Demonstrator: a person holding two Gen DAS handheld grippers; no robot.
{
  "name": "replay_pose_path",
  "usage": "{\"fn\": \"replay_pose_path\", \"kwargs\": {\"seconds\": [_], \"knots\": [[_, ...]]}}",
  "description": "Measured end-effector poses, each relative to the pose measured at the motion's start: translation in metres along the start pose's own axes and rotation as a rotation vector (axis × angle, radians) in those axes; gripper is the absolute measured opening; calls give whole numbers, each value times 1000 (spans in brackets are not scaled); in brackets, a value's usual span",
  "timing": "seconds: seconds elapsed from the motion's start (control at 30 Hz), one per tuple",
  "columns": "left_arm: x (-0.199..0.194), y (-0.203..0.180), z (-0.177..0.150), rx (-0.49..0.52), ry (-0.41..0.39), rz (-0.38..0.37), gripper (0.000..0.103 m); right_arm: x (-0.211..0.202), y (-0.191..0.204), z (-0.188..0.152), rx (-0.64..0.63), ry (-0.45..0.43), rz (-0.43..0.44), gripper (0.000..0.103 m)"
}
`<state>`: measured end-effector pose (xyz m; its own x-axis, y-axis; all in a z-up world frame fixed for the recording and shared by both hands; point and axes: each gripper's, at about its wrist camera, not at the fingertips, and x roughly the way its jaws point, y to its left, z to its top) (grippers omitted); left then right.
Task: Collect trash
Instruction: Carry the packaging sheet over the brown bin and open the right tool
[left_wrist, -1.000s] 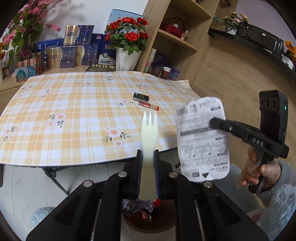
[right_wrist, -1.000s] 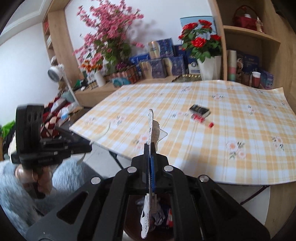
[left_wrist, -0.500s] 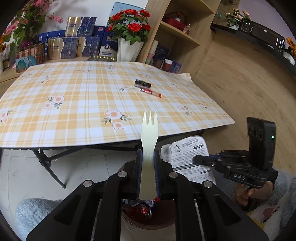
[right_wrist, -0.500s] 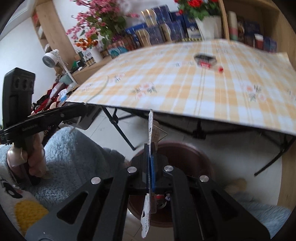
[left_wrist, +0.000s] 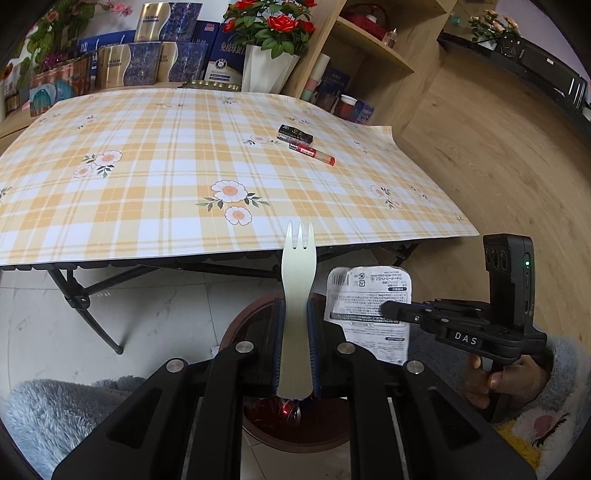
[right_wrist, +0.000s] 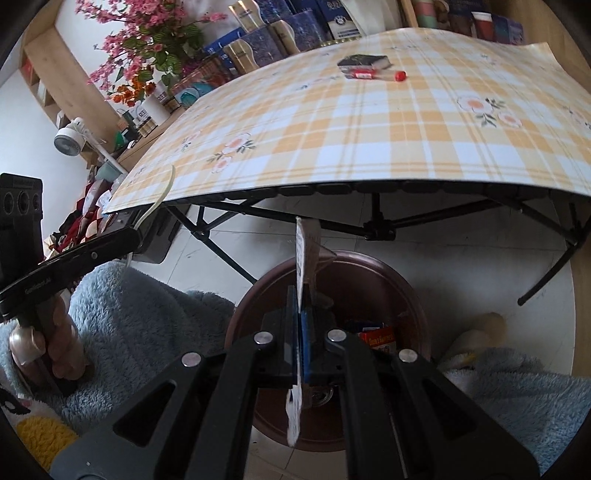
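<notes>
So I'm at the drop-off step here: both loads are hanging over the brown bin (right_wrist: 406, 295) on the floor, just in front of the folding table (left_wrist: 184, 184) with the plaid cloth. My left gripper (left_wrist: 295, 332) is clamped narrow on the handle of a pale plastic fork (left_wrist: 298, 266), tines pointing up toward the table edge. My right gripper (right_wrist: 301, 317) is pinched shut on a printed peel-off lid (left_wrist: 369, 306) (edge-on in its own camera, so it reads way better from the left view). The bin already has some stuff in it, a red carton and a can by the look of it.

Next move, I reckon: open both sets of fingers and let the fork and lid fall in. The lid is light and might flutter or cling to a pad.

Versus a second ago, both grippers have dropped from tabletop height to below the edge and the bin has come into plain view. Still on the table: a small black box (left_wrist: 295, 133) and a red-capped tube (left_wrist: 314, 153), touching or nearly so.
</notes>
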<state>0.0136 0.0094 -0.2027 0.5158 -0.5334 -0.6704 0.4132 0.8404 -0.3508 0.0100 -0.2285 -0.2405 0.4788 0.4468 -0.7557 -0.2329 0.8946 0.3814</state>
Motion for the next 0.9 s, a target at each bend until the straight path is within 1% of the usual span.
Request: {"fn": "replay_pose_path", "kwargs": {"seconds": [0.33, 0.37, 0.43, 0.47, 0.53, 0.57, 0.6, 0.67, 0.7, 0.73, 0.8, 0.9], "knots": [[2, 2, 0, -12, 11, 3, 13, 6, 1, 0, -2, 25, -2, 7], [2, 2, 0, -12, 11, 3, 13, 7, 1, 0, -4, 31, -6, 9], [2, 2, 0, -12, 11, 3, 13, 7, 1, -1, -6, 36, -14, 10], [2, 2, 0, -11, 12, 2, 13, 8, 1, -1, -3, 38, -16, 13], [2, 2, 0, -11, 12, 3, 13, 6, -1, 0, 4, 30, -19, 32], [2, 2, 0, -10, 13, 3, 13, 4, -1, 0, 6, 20, -20, 54], [3, 2, -1, -10, 15, 3, 13, 1, -1, 0, 6, 4, -23, 70], [3, 2, -1, -6, 18, 5, 13, -3, -1, 2, 7, -22, -36, 77], [4, 2, -1, -5, 20, 6, 13, -4, -2, 3, 11, -27, -42, 86], [4, 1, -1, -2, 23, 6, 13, -4, -3, 3, 17, -33, -51, 91], [6, 1, -2, 1, 29, 6, 13, -6, -7, 4, 32, -48, -67, 95], [8, -1, -2, 10, 41, 4, 13, -8, -12, 5, 55, -57, -89, 97]]}}
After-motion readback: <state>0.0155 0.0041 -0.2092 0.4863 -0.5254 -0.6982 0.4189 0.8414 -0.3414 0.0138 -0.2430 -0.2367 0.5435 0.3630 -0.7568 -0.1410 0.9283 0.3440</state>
